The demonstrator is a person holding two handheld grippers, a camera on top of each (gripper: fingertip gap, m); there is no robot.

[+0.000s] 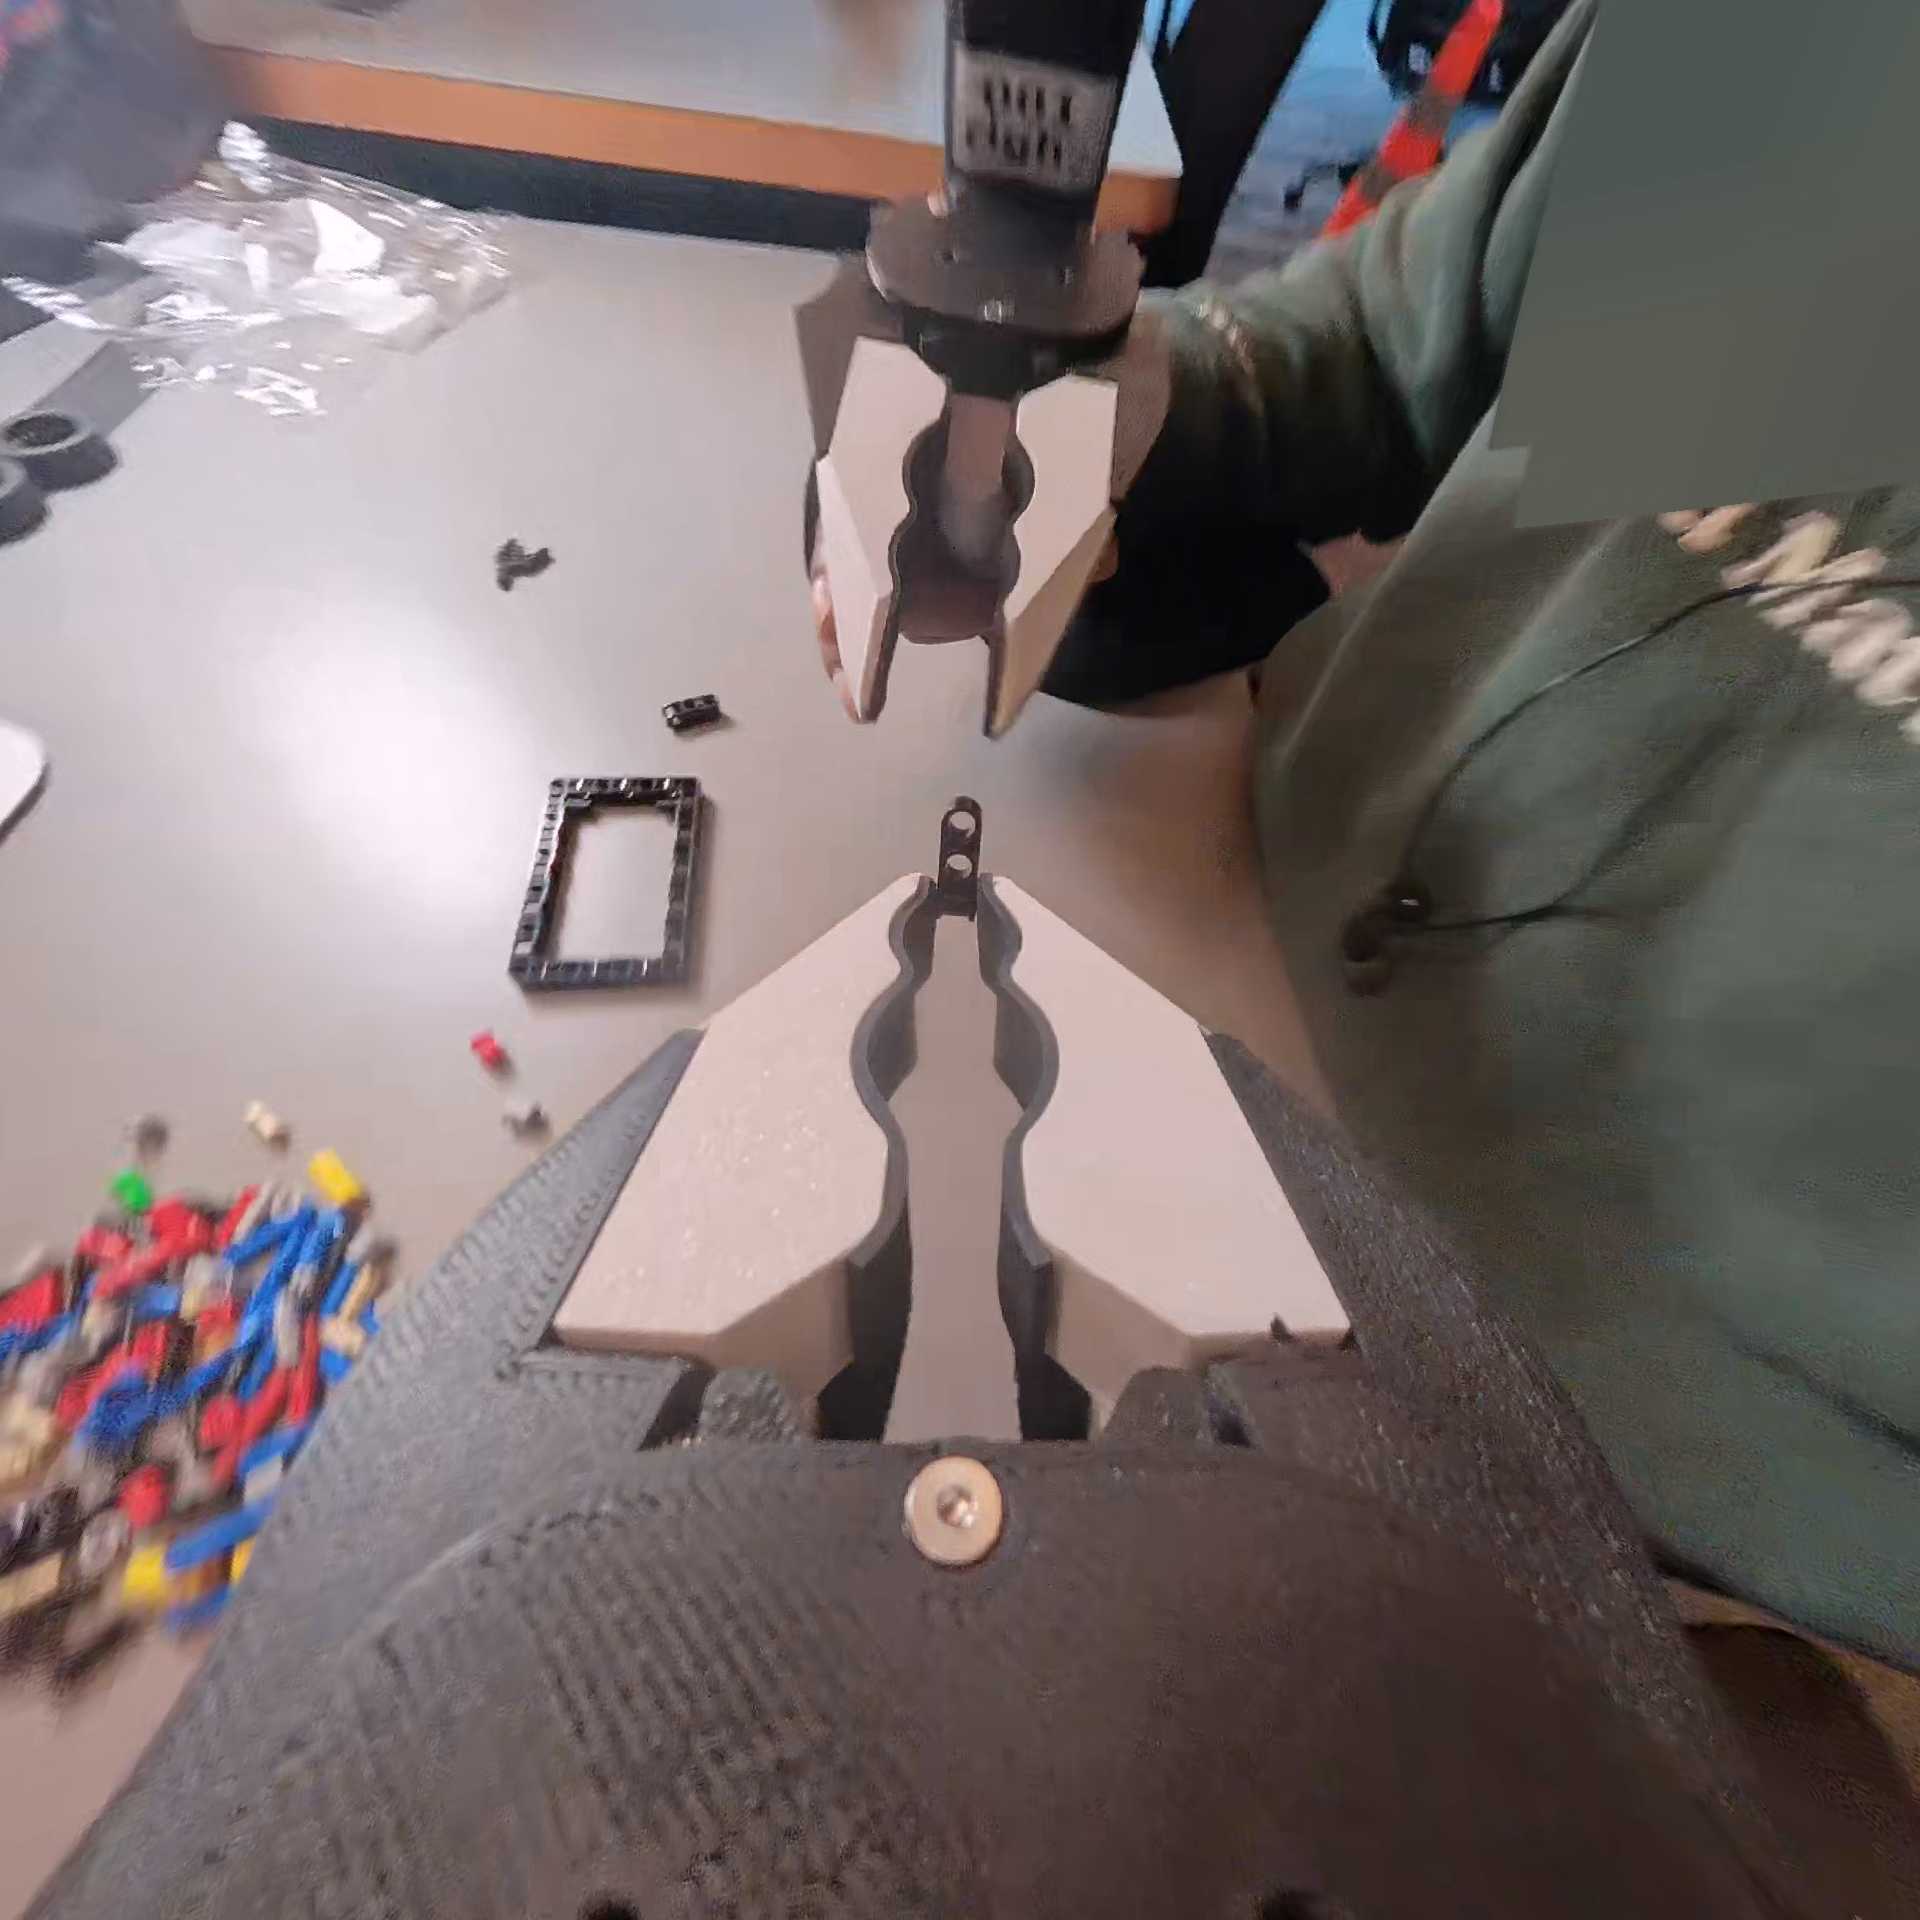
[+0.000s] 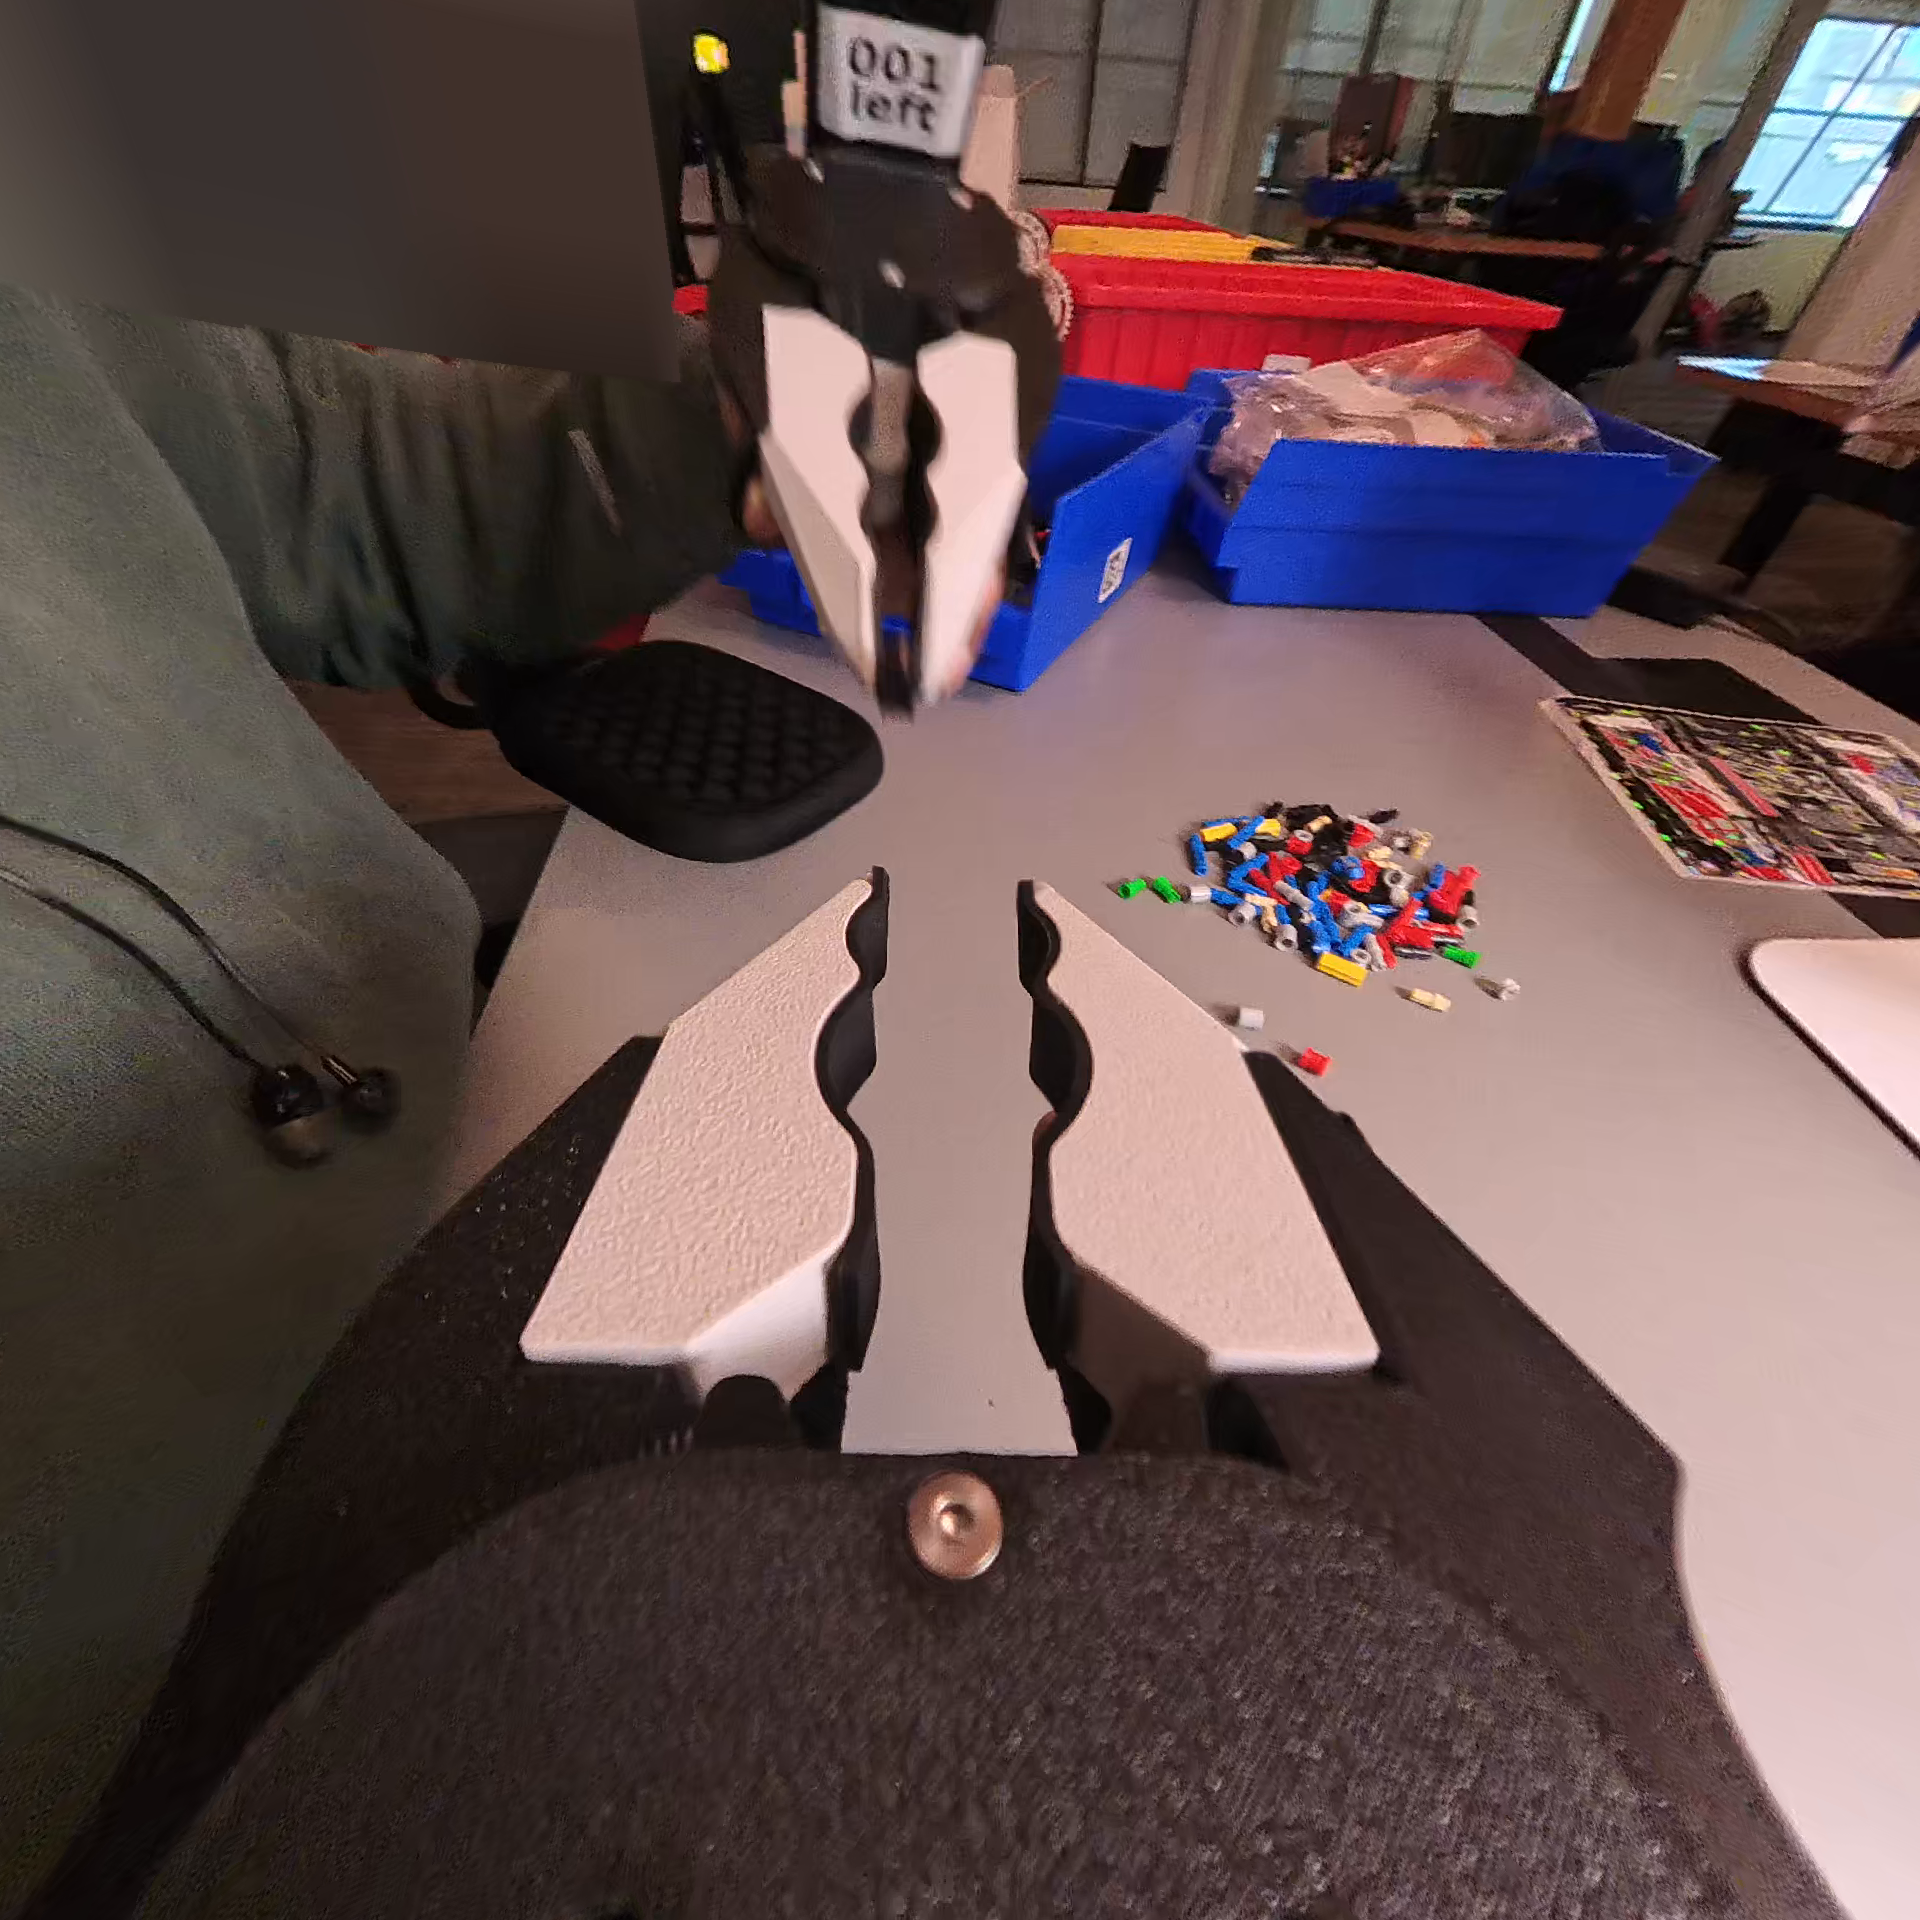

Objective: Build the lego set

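My left gripper (image 1: 956, 883) is shut on a small black pin-hole connector piece (image 1: 958, 847) that sticks out past its tips above the table. It also shows in the right wrist view (image 2: 899, 675), held high. My right gripper (image 2: 951, 894) is open and empty; in the left wrist view it (image 1: 928, 717) faces the left one, a short way beyond the black piece. A black rectangular frame (image 1: 610, 883) lies flat on the table to the left. A pile of small red, blue, yellow and grey pieces (image 1: 156, 1382) lies at the lower left, and shows in the right wrist view (image 2: 1340, 894).
A small black piece (image 1: 691, 711) and a black cluster (image 1: 520, 561) lie beyond the frame. A red piece (image 1: 488, 1049) lies near it. Clear plastic bags (image 1: 281, 281), black tyres (image 1: 42, 457), blue bins (image 2: 1434, 509), a red bin (image 2: 1278, 301), an instruction booklet (image 2: 1756, 800), a person's green sleeve (image 1: 1558, 831).
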